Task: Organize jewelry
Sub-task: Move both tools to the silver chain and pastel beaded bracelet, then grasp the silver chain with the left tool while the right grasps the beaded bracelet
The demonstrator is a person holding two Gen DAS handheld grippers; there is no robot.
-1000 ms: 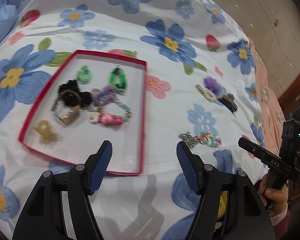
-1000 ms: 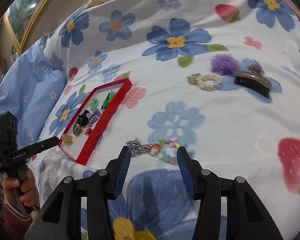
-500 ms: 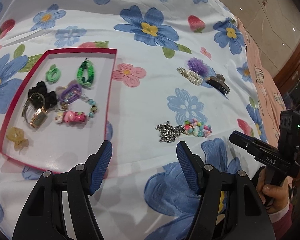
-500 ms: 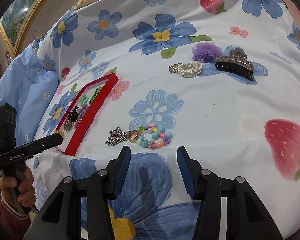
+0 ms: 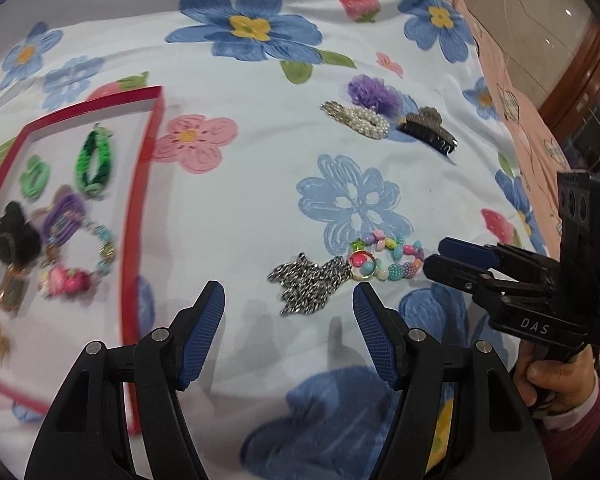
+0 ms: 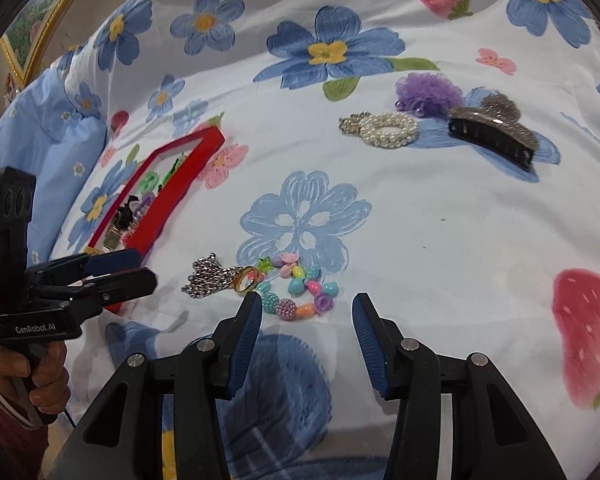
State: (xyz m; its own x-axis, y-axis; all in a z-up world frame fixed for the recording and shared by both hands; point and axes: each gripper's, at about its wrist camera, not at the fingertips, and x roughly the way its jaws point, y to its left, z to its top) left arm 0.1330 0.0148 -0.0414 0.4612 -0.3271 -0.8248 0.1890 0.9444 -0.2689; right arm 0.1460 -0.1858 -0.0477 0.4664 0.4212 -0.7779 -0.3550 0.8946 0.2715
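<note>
A silver chain, a gold ring and a colourful bead bracelet lie together on the flowered bedsheet. My left gripper is open, just in front of the chain. My right gripper is open, just in front of the bracelet; it also shows in the left wrist view. The red tray at the left holds several hair ties, a watch and bracelets.
A pearl bracelet, a purple scrunchie and a dark hair claw lie farther back on the sheet. The bed edge drops off at the right in the left wrist view.
Both grippers have moved closer to the chain and bead bracelet. The left gripper has swung right, away from the tray. Both stay open.
</note>
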